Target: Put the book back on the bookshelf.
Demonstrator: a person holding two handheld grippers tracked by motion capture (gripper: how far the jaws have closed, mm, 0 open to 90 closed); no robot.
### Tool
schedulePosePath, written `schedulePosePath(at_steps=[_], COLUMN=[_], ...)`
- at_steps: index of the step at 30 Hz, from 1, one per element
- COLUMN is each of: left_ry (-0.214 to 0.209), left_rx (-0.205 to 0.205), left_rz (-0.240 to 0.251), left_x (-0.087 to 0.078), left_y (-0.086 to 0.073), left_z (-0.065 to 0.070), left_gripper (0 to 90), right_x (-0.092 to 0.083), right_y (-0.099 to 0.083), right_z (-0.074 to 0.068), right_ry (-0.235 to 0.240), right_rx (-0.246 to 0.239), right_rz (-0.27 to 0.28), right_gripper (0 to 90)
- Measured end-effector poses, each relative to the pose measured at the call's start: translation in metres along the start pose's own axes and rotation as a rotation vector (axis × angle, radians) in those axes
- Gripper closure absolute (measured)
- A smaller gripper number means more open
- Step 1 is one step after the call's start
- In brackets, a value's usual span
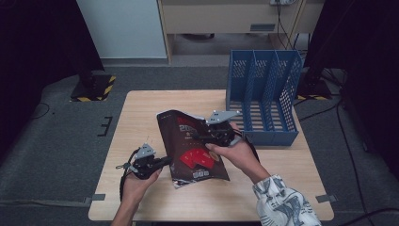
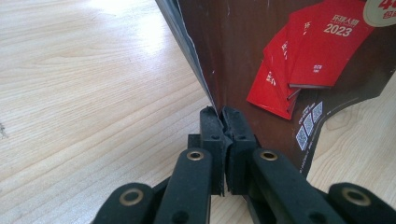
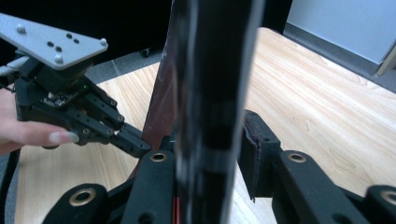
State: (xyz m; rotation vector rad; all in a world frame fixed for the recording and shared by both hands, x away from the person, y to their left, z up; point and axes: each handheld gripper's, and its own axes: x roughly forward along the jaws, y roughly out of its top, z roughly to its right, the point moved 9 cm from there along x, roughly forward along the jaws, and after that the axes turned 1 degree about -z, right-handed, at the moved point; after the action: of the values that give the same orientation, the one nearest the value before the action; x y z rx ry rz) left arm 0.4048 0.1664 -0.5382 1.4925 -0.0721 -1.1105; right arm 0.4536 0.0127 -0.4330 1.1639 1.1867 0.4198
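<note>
A dark brown magazine (image 1: 193, 150) with red booklets printed on its cover is held tilted above the wooden table (image 1: 141, 108). My left gripper (image 1: 167, 161) is shut on its lower left edge; in the left gripper view the jaws (image 2: 222, 114) pinch the cover's edge (image 2: 280, 60). My right gripper (image 1: 197, 136) is at the magazine's upper right side. In the right gripper view the magazine's edge (image 3: 215, 93) stands between my jaws (image 3: 212, 130), and the right pad (image 3: 259, 140) stands slightly apart from it. The left gripper (image 3: 130, 142) shows beyond, at the magazine's far edge.
A blue three-slot file rack (image 1: 263, 94) stands at the table's back right corner, close behind my right hand. Bare tabletop lies to the left and toward the front edge. Grey carpet surrounds the table.
</note>
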Motion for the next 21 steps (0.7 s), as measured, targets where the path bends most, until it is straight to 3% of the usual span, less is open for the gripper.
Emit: schedulePosePath(at_steps=[5, 10, 14, 19, 21], left_ry=[0.000, -0.006, -0.001, -0.016, -0.033], left_rx=[0.010, 0.014, 0.014, -0.008, -0.022], left_rz=[0.002, 0.001, 0.003, -0.004, -0.016], left_x=[-0.0005, -0.0010, -0.0005, 0.0039, 0.0086], left_y=[0.0007, 0.0006, 0.0000, -0.0033, -0.0054], left_z=[0.0008, 0.0009, -0.0004, -0.0022, -0.0005], left_gripper=[88.0, 87.9, 86.3, 72.9, 62.9], right_x=[0.0014, 0.0009, -0.0015, -0.0037, -0.0046], right_y=[0.0057, 0.0065, 0.0061, 0.0072, 0.0078], right_z=[-0.0005, 0.0038, 0.0037, 0.0004, -0.0008], right_ry=[-0.005, -0.039, -0.029, -0.011, 0.003], right_rx=[-0.004, -0.005, -0.001, -0.011, -0.005], right_rz=[0.000, -0.002, 0.006, 0.027, 0.035], right_gripper=[71.2, 85.9, 87.0, 87.1, 87.1])
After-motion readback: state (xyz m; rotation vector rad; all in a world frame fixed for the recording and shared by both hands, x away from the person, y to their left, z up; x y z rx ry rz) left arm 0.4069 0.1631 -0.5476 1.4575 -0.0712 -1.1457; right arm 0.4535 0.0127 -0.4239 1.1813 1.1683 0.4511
